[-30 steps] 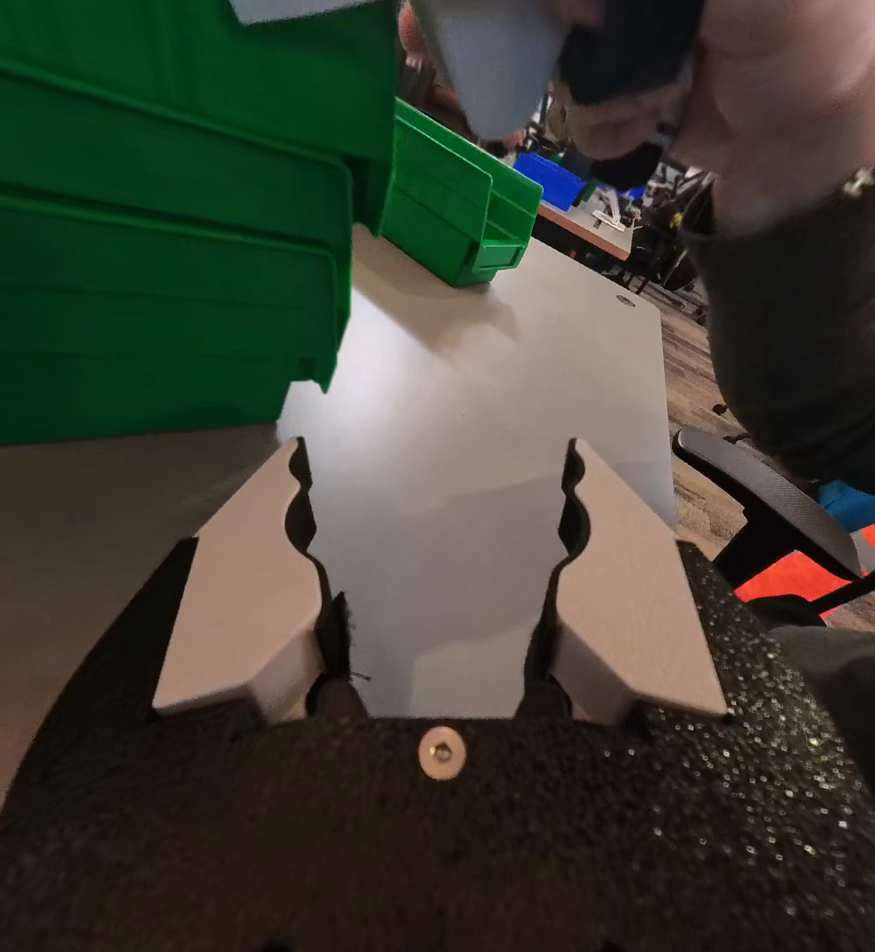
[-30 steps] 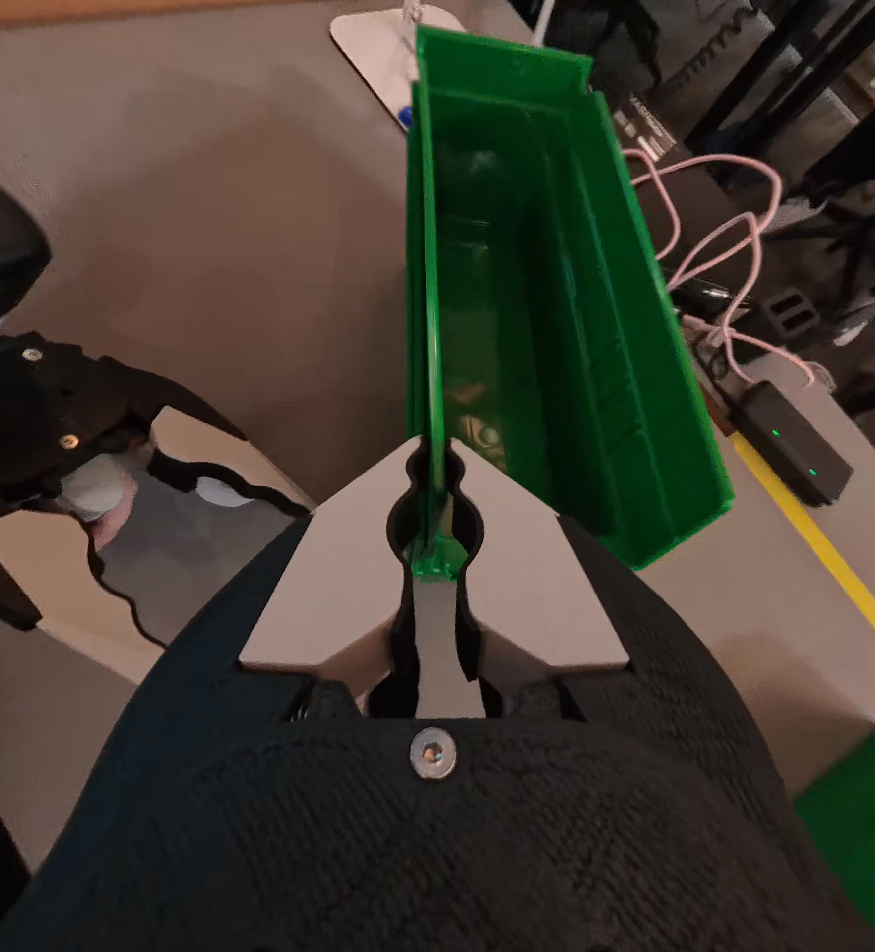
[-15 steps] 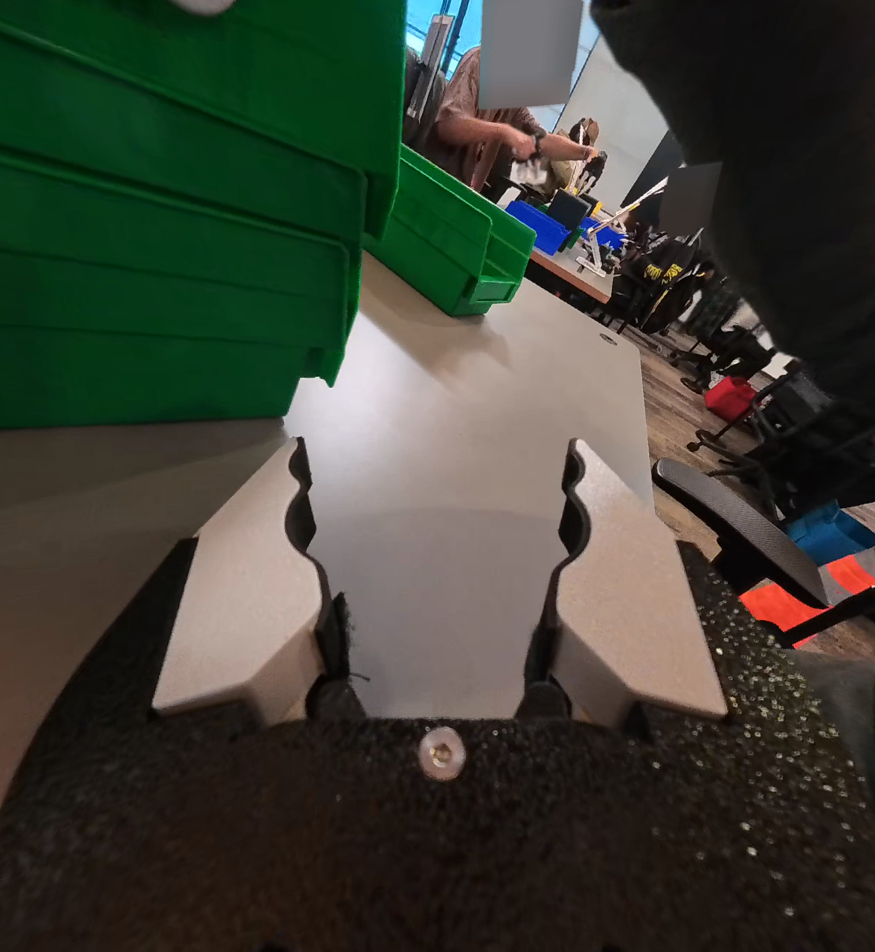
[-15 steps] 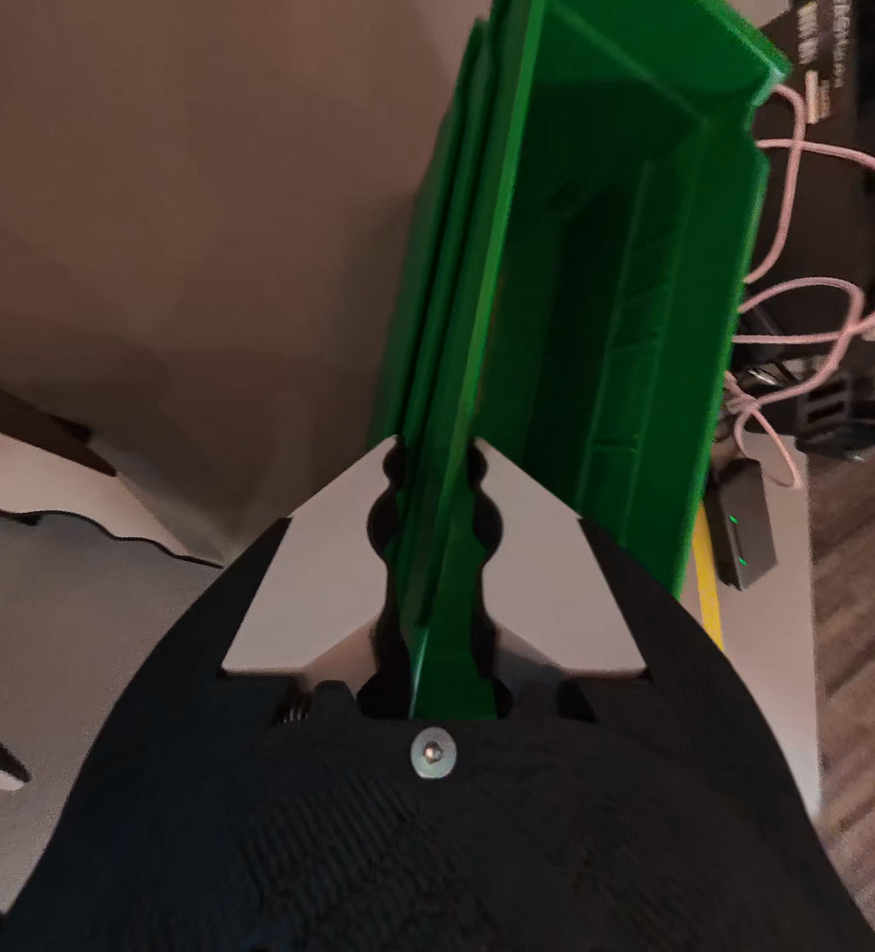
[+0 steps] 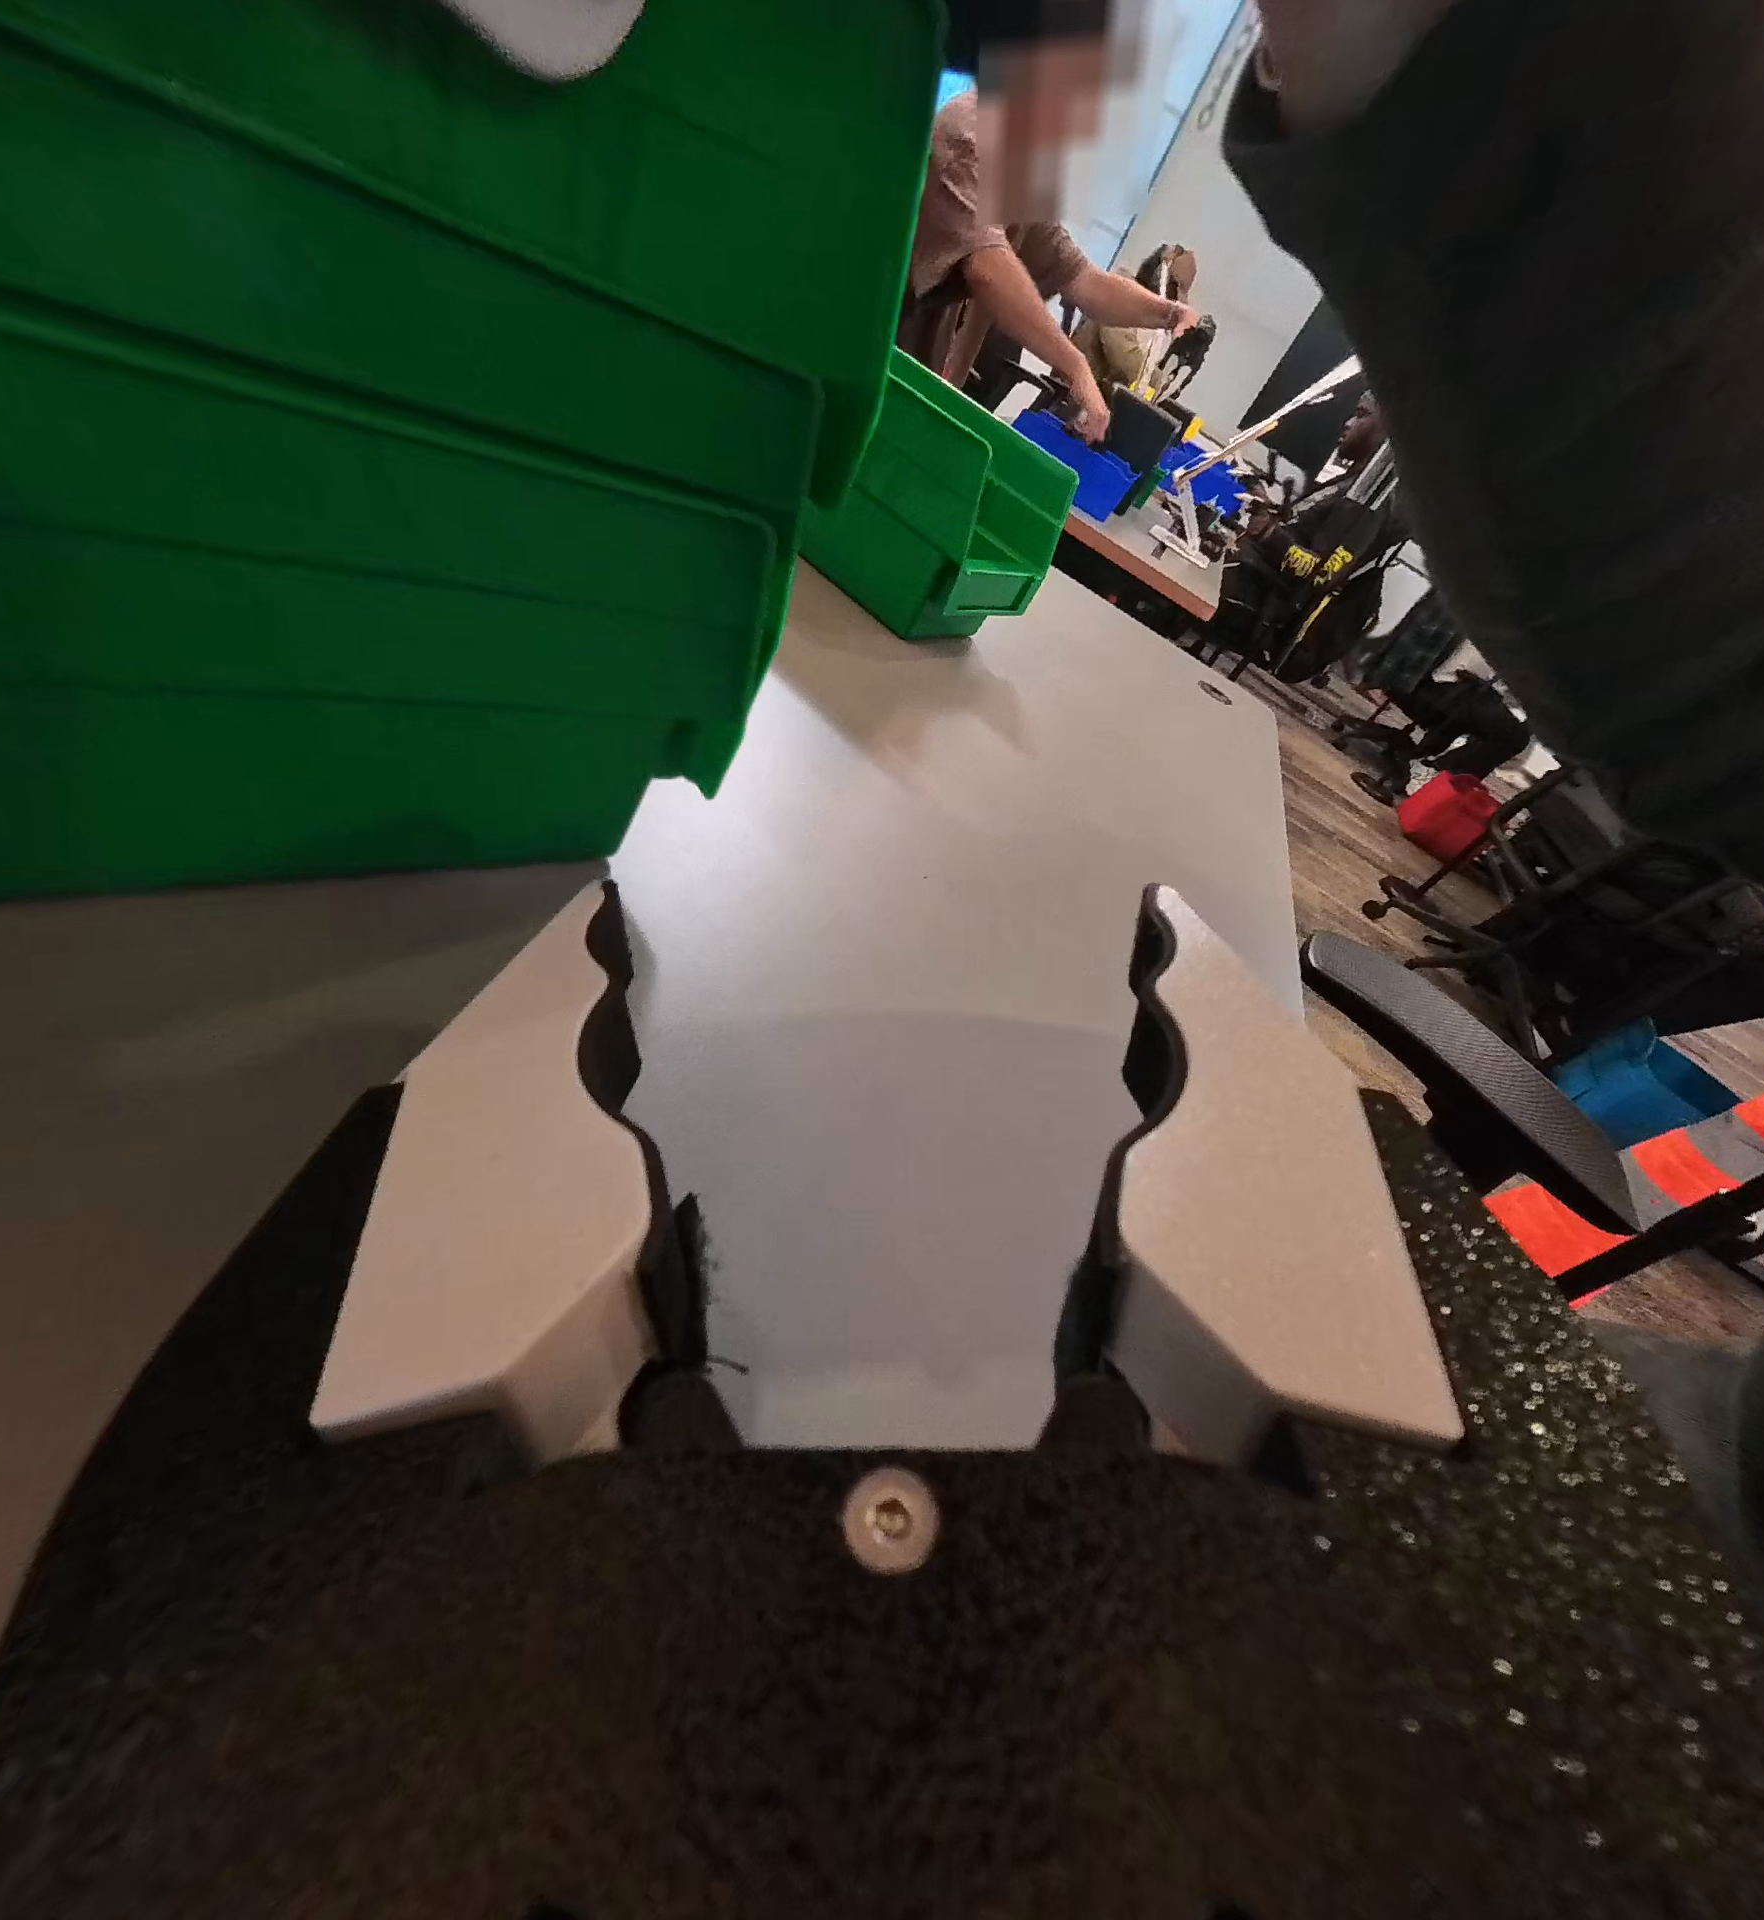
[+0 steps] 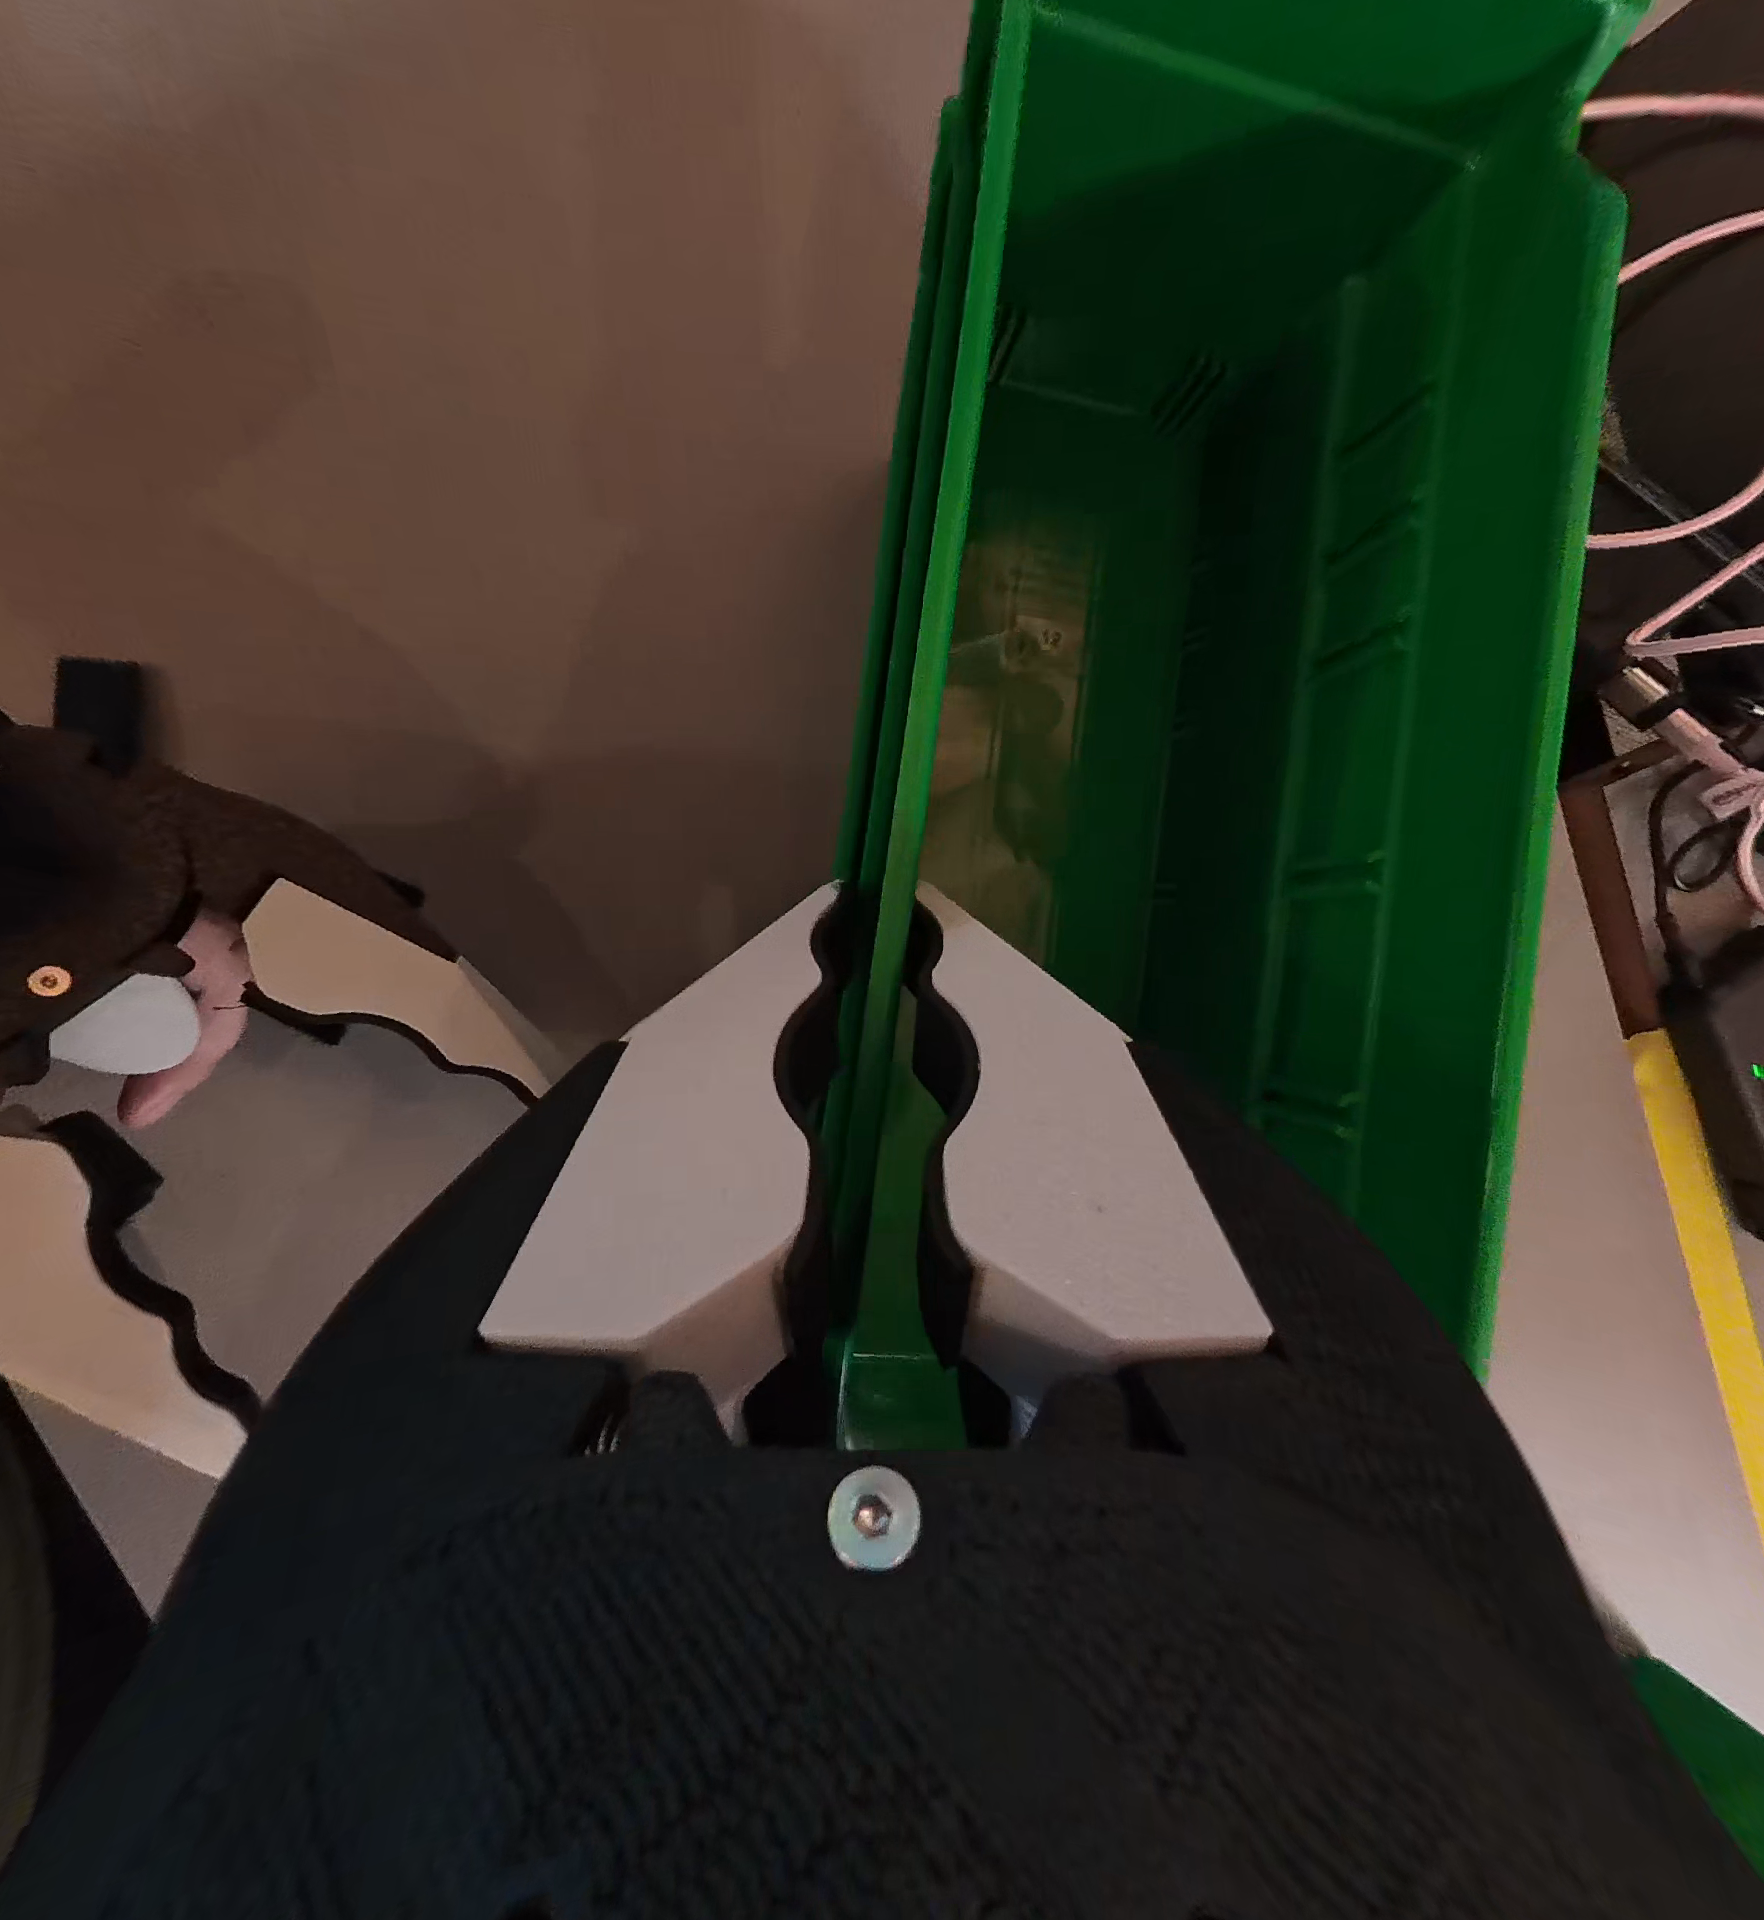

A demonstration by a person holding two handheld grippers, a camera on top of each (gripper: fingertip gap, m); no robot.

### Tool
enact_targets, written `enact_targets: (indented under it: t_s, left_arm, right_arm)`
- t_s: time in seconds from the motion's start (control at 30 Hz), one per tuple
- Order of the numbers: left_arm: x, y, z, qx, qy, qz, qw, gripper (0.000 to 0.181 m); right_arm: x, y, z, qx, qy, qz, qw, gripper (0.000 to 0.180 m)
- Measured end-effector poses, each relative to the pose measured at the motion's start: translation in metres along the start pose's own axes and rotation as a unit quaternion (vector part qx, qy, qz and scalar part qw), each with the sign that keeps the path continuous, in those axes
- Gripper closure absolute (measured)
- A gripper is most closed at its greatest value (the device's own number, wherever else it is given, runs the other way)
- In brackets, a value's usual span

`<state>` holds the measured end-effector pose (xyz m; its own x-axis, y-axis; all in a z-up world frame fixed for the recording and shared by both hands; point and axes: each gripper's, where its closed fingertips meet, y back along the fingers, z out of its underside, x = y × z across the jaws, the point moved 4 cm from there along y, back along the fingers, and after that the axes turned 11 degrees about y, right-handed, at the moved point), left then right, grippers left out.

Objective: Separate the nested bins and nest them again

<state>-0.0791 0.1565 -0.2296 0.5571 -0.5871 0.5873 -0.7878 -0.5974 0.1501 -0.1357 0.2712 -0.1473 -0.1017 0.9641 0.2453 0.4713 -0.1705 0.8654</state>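
In the left wrist view, the left gripper (image 5: 883, 1039) sat low over the grey table (image 5: 961, 831) with its two pale fingers (image 5: 504, 1226) spread wide apart and nothing between them. To the left, close by, rose a stack of green bins (image 5: 338, 520), nested one inside another, their rims showing as stepped ledges. Farther off on the same table stood another green bin (image 5: 940, 520), apart from the stack. Beyond the far edge of the table were blue bins (image 5: 1075, 473) on a second table, a person (image 5: 1003, 301) bending over it, and black office chairs (image 5: 1460, 1049) on the wooden floor to the right. A dark sleeve (image 5: 1584, 364) filled the upper right corner.

In the right wrist view, the right gripper (image 6: 876, 1039) was clenched on the left side wall of a long green bin (image 6: 1273, 623), the wall running deep between the fingers toward the screw at the base. More than one green edge showed along that wall, so at least two bins lay nested there. The bin reached away from the camera, open side up, and was empty inside. To the left lay the left gripper (image 6: 234, 1091), released and wide, held by a hand (image 6: 182, 1029). To the right were pink cables (image 6: 1740, 468), a black box (image 6: 1761, 1091) with small green lights, and a yellow stripe (image 6: 1730, 1351) along the table edge.
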Motion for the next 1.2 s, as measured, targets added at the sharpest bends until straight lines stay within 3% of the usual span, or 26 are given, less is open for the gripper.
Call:
enact_targets:
  t_s: [0.37,0.8,0.93,1.07,1.2]
  left_arm:
    - [-0.001,0.001,-0.003,0.008,-0.003,-0.003,1.000,0.085]
    - [0.005,0.023,-0.034,0.130,-0.071,-0.040,0.988,0.071]
    - [0.012,0.032,-0.044,0.168,-0.123,-0.064,0.976,0.065]
    - [0.021,0.039,-0.053,0.180,-0.188,-0.102,0.960,0.036]
    - [0.026,0.036,-0.047,0.130,-0.267,-0.134,0.946,0.038]
  right_arm:
    - [-0.007,0.007,-0.005,0.011,-0.010,-0.018,1.000,0.172]
    - [-0.014,0.015,-0.021,0.043,-0.022,0.005,0.999,0.172]
    - [-0.032,0.008,-0.018,0.008,0.004,-0.026,1.000,0.172]
    - [-0.045,0.010,-0.019,-0.003,0.022,-0.038,0.999,0.173]
    - [-0.051,0.011,-0.019,0.003,0.016,-0.048,0.999,0.174]
